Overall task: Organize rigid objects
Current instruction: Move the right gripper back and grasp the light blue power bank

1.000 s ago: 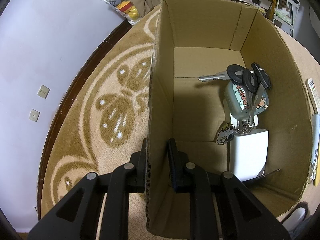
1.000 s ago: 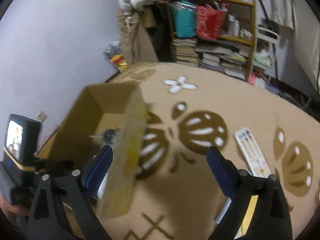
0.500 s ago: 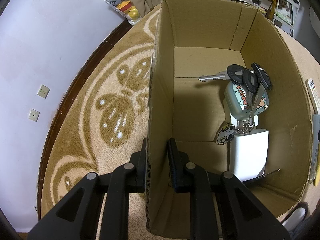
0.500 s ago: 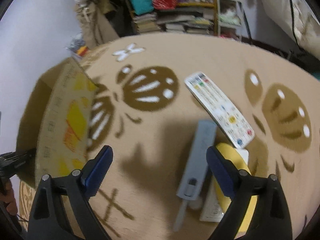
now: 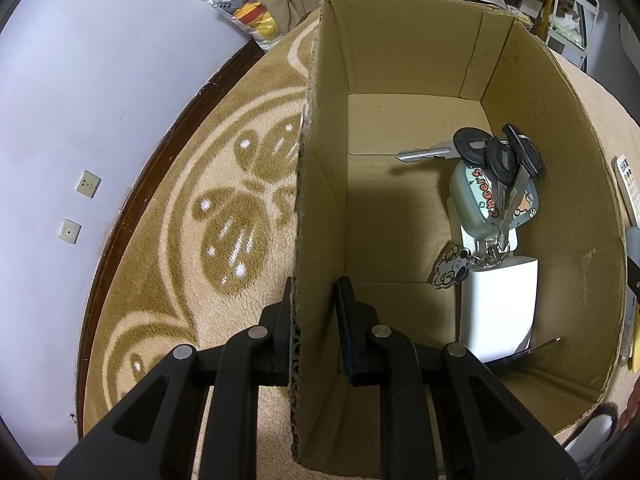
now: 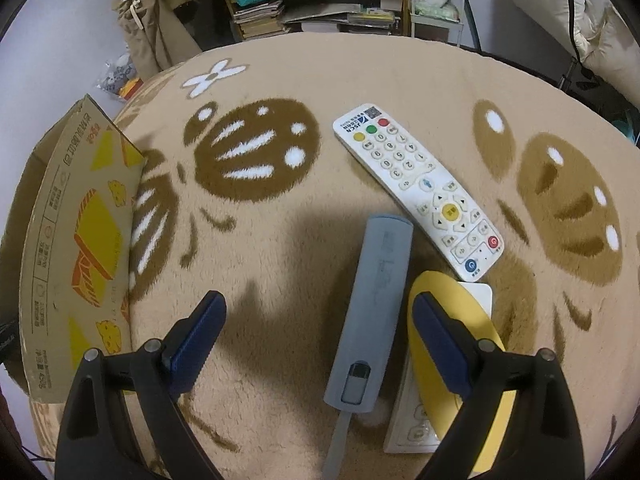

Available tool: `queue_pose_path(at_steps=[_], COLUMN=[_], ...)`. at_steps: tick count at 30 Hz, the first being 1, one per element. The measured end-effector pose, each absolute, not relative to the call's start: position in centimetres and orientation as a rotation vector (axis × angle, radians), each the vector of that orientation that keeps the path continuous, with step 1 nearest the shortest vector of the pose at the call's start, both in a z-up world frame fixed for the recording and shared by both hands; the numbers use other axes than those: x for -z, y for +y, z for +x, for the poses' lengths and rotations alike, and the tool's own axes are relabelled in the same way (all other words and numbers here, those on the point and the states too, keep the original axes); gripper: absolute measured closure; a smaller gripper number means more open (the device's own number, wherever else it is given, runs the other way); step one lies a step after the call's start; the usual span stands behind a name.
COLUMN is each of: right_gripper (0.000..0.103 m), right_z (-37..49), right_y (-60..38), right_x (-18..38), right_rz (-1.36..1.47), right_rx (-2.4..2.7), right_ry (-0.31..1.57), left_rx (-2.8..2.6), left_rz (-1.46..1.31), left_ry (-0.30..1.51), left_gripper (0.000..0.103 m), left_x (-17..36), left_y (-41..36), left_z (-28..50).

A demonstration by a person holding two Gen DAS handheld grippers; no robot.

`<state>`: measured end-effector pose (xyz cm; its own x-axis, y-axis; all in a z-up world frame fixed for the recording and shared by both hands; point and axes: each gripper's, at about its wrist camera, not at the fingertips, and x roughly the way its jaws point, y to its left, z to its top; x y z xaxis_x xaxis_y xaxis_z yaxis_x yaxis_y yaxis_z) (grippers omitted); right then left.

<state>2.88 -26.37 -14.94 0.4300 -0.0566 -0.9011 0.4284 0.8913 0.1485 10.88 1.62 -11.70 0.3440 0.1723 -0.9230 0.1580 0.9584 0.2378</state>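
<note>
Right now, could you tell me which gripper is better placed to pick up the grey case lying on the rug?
The right. The right gripper is open and empty, with the grey case lying between its fingers. The left gripper is clamped on the cardboard box wall, steadying it.

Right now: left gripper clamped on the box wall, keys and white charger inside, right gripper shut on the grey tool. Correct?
One error: the right gripper is not shut on the grey tool. The right wrist view shows its fingers spread wide above the rug, the tool lying free between them. The rest holds: the left gripper clamps the box wall, with keys and white charger inside.
</note>
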Motion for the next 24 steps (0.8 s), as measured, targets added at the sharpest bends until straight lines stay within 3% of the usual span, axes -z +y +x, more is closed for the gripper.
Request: queue_pose_path(at_steps=[3, 14, 24], right_gripper=[0.011, 0.014, 0.067], right_z=[2.9, 3.4, 3.4], right_y=[-26.4, -27.0, -27.4], right_x=[14.9, 16.1, 16.7], right_rz=[0.397, 0.443, 0.398], right_rx=[0.299, 0.324, 0.396], right_ry=[1.087, 1.109, 1.131], left_rx=[-0.009, -0.009, -0.009], left_rz=[0.307, 0.307, 0.306], left_ry=[1.226, 1.226, 1.226], left_gripper=[0.085, 0.085, 0.085], left_x=[11.7, 11.7, 11.8], left_y=[1.6, 1.7, 1.7], left_z=[10.9, 10.8, 10.8])
